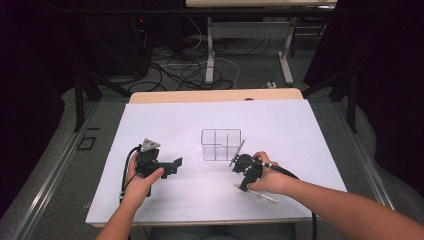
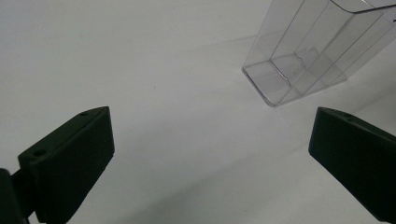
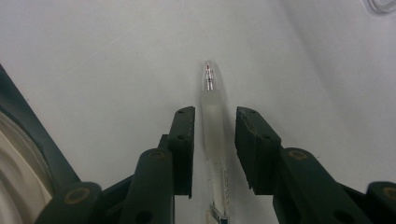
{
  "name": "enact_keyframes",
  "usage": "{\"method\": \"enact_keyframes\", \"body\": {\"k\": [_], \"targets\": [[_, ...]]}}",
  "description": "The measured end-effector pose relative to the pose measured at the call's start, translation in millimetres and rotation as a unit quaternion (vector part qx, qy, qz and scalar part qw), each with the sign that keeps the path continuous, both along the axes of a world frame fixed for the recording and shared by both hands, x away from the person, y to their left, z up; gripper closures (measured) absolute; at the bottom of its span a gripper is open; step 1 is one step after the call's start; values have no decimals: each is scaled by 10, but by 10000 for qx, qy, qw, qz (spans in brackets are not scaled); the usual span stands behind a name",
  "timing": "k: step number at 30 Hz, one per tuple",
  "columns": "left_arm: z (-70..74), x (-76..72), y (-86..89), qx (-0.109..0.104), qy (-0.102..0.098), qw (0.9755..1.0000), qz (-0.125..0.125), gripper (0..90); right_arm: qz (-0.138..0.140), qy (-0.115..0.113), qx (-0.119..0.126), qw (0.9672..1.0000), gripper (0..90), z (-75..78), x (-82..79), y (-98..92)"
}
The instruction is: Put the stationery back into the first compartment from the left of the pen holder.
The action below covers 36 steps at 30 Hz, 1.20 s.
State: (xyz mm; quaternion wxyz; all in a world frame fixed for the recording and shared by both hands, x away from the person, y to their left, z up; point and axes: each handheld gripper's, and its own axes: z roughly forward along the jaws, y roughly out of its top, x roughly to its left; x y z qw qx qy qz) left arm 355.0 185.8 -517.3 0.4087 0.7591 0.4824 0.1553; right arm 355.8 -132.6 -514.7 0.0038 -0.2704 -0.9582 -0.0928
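Hands gripping both tools over white paper seen from the high view: left gripper left of clear divided box, right gripper just below-right of box, over clear pen half hidden by hand. Left gripper view: jaws spread wide, holding nothing, box up-right, its top cut off. Right gripper view: jaws parted narrowly either side of pen lying between, apparently not pinched; contact hard to judge.

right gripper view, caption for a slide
Hand-held gripper open astride a clear pen lying on the white table.
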Motion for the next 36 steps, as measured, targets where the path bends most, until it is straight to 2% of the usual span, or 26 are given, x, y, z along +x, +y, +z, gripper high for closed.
{"method": "enact_keyframes", "body": {"k": [6, 7, 10, 14, 16, 17, 18, 21, 27, 28, 31, 36], "targets": [[-1, 1, 0, 4, -1, 10000, 10, 2, 110, 94, -24, 9999, 712, -33, 0, 21], [-6, -1, -8, -52, 4, 10000, 43, 2, 110, 94, -24, 9999, 712, -33, 0, 21], [-6, 1, -6, -26, -8, 10000, 31, 2, 218, 34, -203, 9996, 720, -54, -5, 25], [-4, 0, -7, -14, -13, 10000, 19, 2, 361, 62, -319, 9988, 728, -87, -6, 25], [-3, 1, -2, 10, -5, 10000, -5, 2, 362, 54, -347, 9987, 730, -92, -10, 23], [-5, 1, -8, -15, -11, 10000, 18, 2, 260, 15, -298, 9992, 732, -107, -30, 24], [-7, 2, -10, -26, -17, 10000, 8, 2, 337, 98, -293, 9990, 732, -108, -24, 17], [-8, 0, -16, -50, 1, 10000, 23, 2, 380, 123, -299, 9988, 739, -108, -21, 3], [-9, 2, -15, -22, -3, 10000, 11, 1, 364, 99, -371, 9986, 753, -102, -23, -30], [-11, 0, -20, -52, 12, 10000, 27, 2, 264, 117, -314, 9991, 757, -106, -39, -38], [-10, 1, -17, -14, 25, 10000, -10, 2, 357, 140, -377, 9986, 765, -102, -29, -56], [-8, 0, -19, -14, 20, 10000, -9, 2, 293, 172, -375, 9987, 784, -104, -41, -68]]}}
